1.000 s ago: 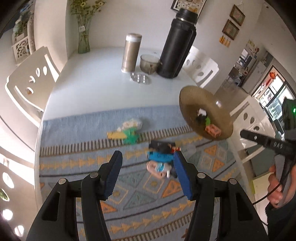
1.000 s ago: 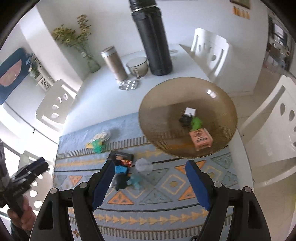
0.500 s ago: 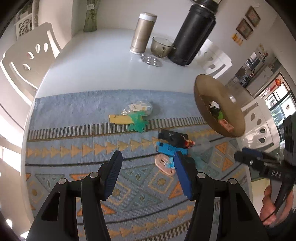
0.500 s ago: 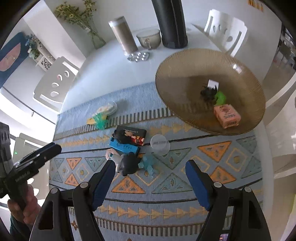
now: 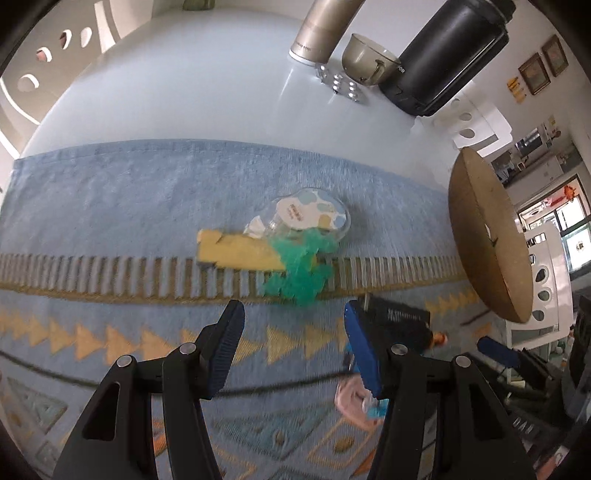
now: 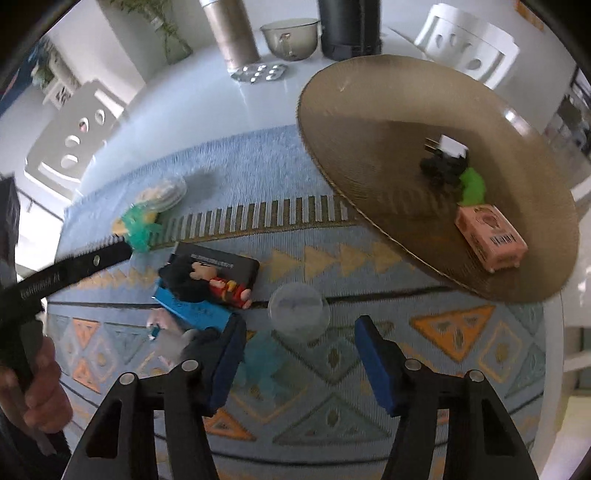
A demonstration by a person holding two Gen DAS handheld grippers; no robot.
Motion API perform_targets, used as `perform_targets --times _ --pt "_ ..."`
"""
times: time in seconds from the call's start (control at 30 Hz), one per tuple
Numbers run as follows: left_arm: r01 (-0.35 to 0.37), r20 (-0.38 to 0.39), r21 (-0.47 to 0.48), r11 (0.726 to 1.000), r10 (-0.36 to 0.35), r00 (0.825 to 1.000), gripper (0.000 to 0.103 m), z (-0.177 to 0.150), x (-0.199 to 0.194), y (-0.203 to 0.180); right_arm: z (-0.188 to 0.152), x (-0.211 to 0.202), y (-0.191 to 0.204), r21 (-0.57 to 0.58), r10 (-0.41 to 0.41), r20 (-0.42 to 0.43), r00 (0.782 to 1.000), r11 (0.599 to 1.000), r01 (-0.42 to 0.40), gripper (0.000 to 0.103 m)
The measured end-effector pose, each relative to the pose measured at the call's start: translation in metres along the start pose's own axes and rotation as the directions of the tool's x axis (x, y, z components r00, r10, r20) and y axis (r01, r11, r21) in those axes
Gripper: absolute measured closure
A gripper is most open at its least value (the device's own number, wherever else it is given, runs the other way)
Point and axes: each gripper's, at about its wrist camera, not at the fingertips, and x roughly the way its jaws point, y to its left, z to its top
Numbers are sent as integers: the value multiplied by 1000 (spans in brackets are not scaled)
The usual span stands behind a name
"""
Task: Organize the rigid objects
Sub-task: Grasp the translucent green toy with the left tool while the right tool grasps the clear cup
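Note:
My left gripper (image 5: 293,347) is open and empty, low over the blue patterned mat (image 5: 110,192), just short of a green toy (image 5: 299,269) that lies on a yellow block (image 5: 236,251) beside a clear packet (image 5: 310,214). My right gripper (image 6: 299,362) is open and empty just before a clear round lid (image 6: 299,308). To its left lie a black box (image 6: 221,264) with a cartoon figure (image 6: 218,284), a blue piece (image 6: 192,314) and a teal toy (image 6: 262,360). The brown woven plate (image 6: 369,122) holds a pink box (image 6: 491,236), a green piece (image 6: 472,186) and a black-and-white plug (image 6: 443,162).
At the table's far side stand a black flask (image 5: 443,59), a steel canister (image 5: 325,29), a glass cup (image 5: 365,59) and a blister pack (image 5: 341,83). White chairs ring the table (image 5: 166,88). The left gripper's finger (image 6: 74,266) reaches in at the right wrist view's left.
Both grippers have dropped lower and moved forward over the mat. The left one now faces the green toy and yellow block; the right one has closed in on the clear lid.

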Motion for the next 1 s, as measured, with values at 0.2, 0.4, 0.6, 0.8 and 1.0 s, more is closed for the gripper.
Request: perform_targets --times 0.2,0.4,0.6,0.8,1.0 --pt "-45 1 17 999 45 999 50 10 15 -10 8 14 -6 -33 12 0 1000 999 -12 46" --pt "-123 17 83 989 122 992 61 13 20 -20 15 23 -14 -25 54 -10 998 998 -54 60" --pt "-116 61 89 989 111 992 64 5 4 -18 16 17 -13 -45 53 16 998 998 -52 67" --pt "-145 98 125 982 133 986 64 -20 -38 -16 -3 -9 -13 -21 81 27 996 997 -81 67" --pt "-144 114 118 983 130 985 64 -62 -78 -18 -39 -24 -7 9 127 -11 992 992 -127 67"
